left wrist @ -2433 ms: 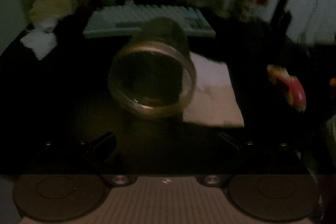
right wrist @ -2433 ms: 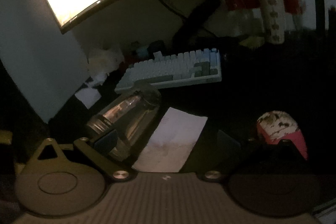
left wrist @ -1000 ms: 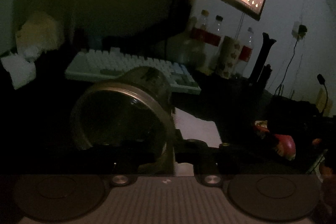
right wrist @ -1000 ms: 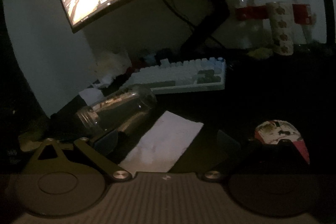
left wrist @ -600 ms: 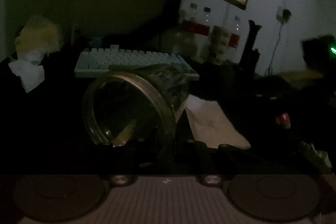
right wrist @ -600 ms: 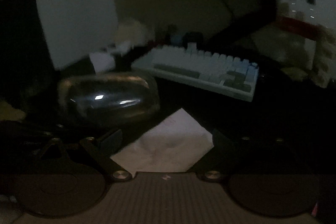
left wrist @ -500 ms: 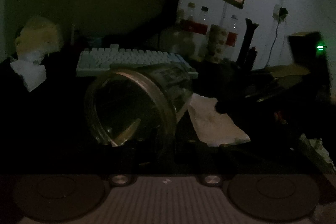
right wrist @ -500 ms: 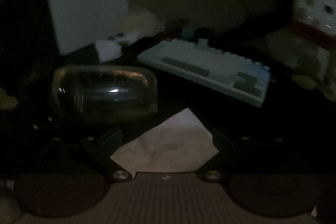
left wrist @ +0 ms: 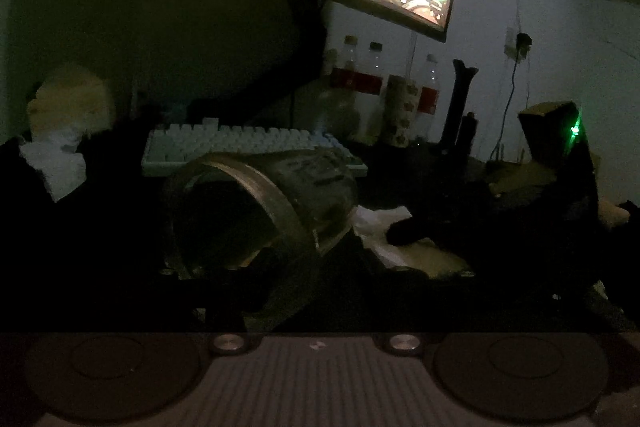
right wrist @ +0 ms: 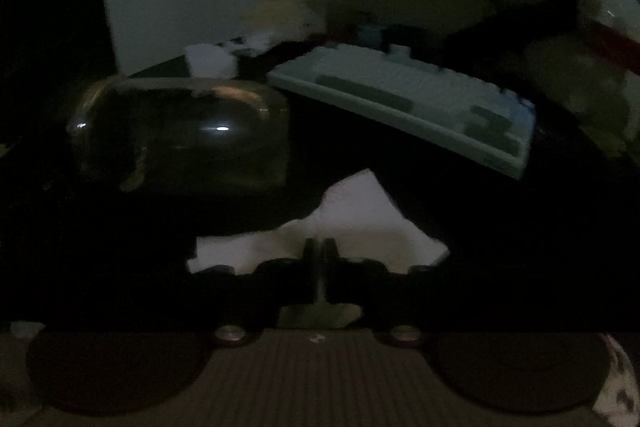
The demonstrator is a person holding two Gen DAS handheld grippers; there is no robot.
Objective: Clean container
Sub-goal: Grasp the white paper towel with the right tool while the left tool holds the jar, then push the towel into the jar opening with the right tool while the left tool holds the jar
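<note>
Left wrist view: the left gripper (left wrist: 276,267) has the glass jar (left wrist: 260,215) clamped at its rim, mouth turned toward the camera and the body lying on its side, pointing away toward the keyboard (left wrist: 248,147). A second ago the hold looked the same, so the jar has stayed gripped and lifted off the dark desk. What is new lies to the right of the jar: the right gripper (left wrist: 404,231) now reaches in over the paper towel (left wrist: 384,227), which was lying flat and alone before.

Right wrist view: half a second ago the right gripper's fingers stood wide apart either side of the paper towel (right wrist: 360,219); now they (right wrist: 320,255) have closed to a narrow slit at the sheet's near edge, apparently pinching it. The jar (right wrist: 180,135) sits ahead and to the left, side-on.

By my judgement the wiping cloth is now in hand, so wiping the jar can begin.
</note>
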